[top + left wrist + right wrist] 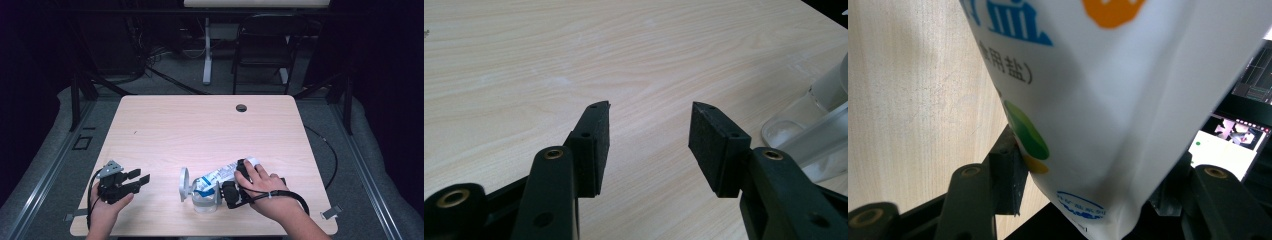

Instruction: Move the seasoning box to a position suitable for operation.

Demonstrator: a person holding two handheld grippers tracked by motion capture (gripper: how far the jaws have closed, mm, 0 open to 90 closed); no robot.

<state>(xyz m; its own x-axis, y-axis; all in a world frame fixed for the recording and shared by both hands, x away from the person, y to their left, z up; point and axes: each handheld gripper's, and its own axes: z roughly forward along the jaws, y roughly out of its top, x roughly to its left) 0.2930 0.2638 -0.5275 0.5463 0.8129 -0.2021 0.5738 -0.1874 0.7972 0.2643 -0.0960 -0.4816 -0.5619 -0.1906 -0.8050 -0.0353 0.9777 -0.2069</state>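
Right gripper (239, 181) is clamping the salt bag (225, 174), tipping it over the jar (204, 199) (lid (184, 184) open); pouring seems underway. Left gripper (134, 180) is idling wide, empty.

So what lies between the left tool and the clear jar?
Only bare wooden table, as the high view shows, between the left tool and the clear jar; the jar's hinged lid stands open on that side.
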